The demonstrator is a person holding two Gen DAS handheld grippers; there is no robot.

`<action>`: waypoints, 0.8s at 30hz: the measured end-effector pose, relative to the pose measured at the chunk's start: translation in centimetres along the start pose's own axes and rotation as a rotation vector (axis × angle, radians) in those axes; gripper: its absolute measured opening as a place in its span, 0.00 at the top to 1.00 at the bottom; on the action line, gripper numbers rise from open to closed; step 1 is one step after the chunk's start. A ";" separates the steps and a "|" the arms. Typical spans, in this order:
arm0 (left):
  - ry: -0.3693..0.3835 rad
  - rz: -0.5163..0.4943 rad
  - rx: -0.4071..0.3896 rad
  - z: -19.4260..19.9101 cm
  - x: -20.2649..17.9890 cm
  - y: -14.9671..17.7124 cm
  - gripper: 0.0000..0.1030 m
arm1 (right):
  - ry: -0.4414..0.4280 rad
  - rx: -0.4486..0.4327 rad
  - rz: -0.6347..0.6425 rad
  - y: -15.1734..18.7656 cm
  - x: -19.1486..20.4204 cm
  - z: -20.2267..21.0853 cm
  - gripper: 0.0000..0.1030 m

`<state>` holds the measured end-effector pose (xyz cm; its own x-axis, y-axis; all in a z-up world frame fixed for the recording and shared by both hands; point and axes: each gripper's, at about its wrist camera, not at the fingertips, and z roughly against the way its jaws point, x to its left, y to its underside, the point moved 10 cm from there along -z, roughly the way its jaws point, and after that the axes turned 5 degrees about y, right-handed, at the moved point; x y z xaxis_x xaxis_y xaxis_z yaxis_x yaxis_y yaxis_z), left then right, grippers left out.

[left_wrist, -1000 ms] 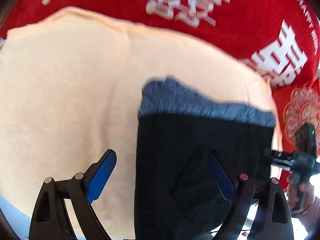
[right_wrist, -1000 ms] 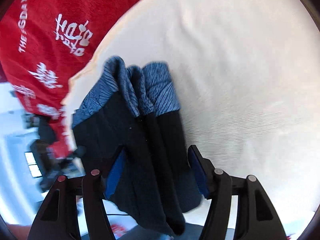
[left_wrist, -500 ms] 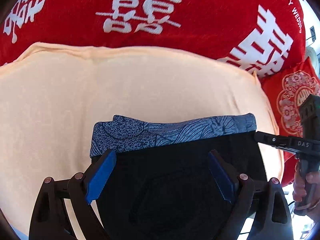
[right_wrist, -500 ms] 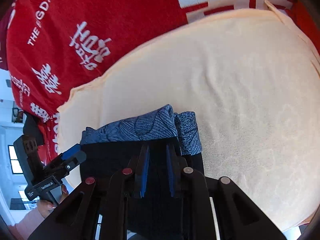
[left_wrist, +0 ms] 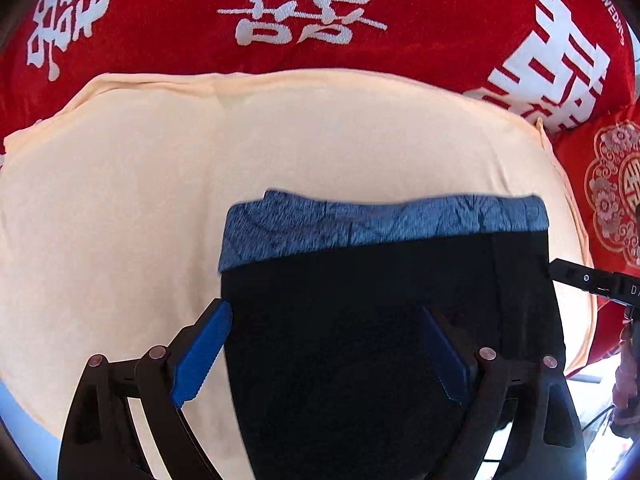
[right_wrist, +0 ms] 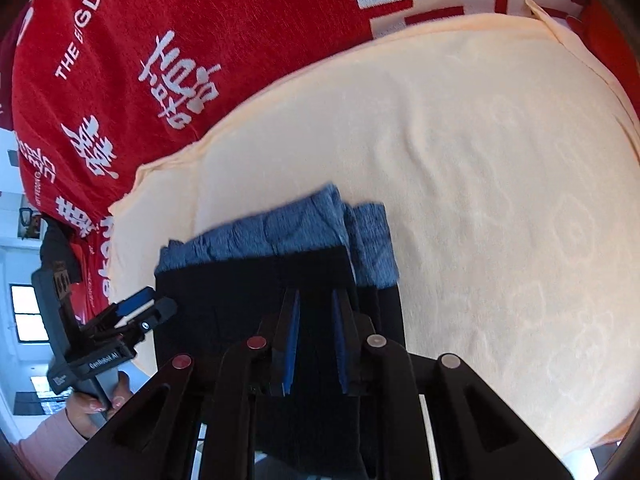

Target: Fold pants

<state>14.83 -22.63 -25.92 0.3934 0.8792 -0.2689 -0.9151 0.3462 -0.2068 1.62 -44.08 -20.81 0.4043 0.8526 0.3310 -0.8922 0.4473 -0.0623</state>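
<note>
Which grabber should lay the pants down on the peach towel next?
Probably the right gripper: it is pinched shut on the dark pants, above the peach towel. The left gripper is wide open, gripping nothing.

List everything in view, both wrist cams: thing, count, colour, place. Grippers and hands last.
pants: 1, black with blue patterned waistband, lying on the towel, near edge
towel: 1, peach, spread over the red blanket
blanket: 1, red with white characters, beyond the towel
cushion: 1, red with a pale floral medallion, right edge of left view
left gripper: black, blue pads, jaws wide astride the pants
right gripper: black, blue pads, just closing, shut on pants
hand: 1, on the left gripper's handle
</note>
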 end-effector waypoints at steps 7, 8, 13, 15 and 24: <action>-0.090 -0.042 0.067 2.9 -0.4 4.4 0.00 | 0.073 0.038 -0.061 5.2 -1.0 1.6 0.48; -0.094 -0.041 0.068 3.5 -0.7 4.8 0.00 | 0.089 0.041 -0.062 6.0 -1.0 2.0 0.47; -0.125 -0.037 0.052 6.2 -1.9 6.4 0.00 | 0.167 0.037 -0.029 8.5 0.1 3.6 0.22; -0.132 -0.030 0.051 7.2 -2.4 7.1 0.00 | 0.188 0.030 -0.011 9.3 1.0 4.2 0.22; -0.203 -0.014 0.051 10.6 -2.7 9.3 0.00 | 0.306 -0.020 0.042 11.1 4.1 6.6 0.07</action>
<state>4.28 -18.35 -17.16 0.3851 0.9202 -0.0705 -0.9149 0.3706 -0.1601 -8.00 -37.41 -13.93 0.4120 0.9108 0.0286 -0.9064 0.4128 -0.0892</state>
